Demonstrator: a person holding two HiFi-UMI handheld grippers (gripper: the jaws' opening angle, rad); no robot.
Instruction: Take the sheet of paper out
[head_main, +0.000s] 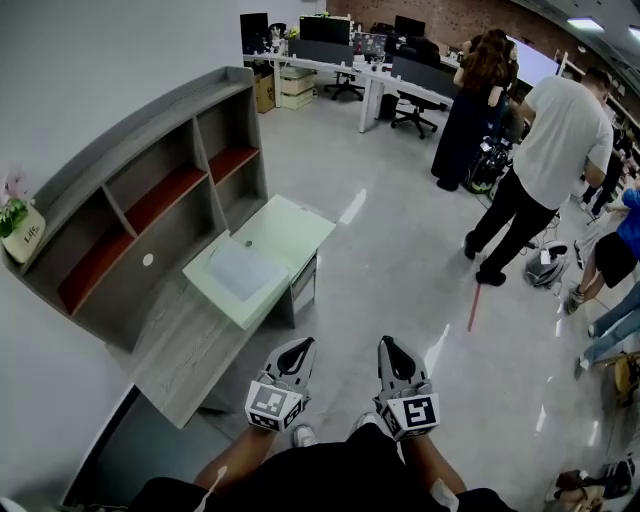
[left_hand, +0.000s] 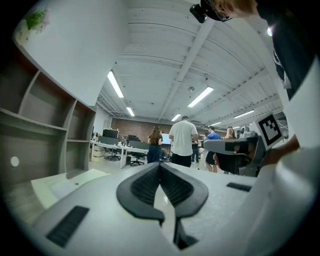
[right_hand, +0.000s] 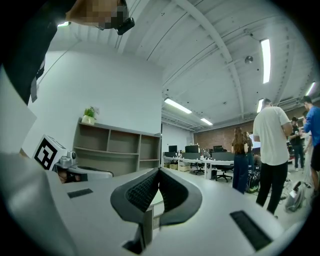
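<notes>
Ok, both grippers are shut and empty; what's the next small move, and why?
Probably move both toward the table: the left gripper and right gripper are over floor, short of it, and what looks like the sheet lies on its top.

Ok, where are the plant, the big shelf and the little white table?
plant (head_main: 22, 236), head view, its pot.
big shelf (head_main: 166, 195), head view, a red board.
little white table (head_main: 298, 224), head view, bare top part.
</notes>
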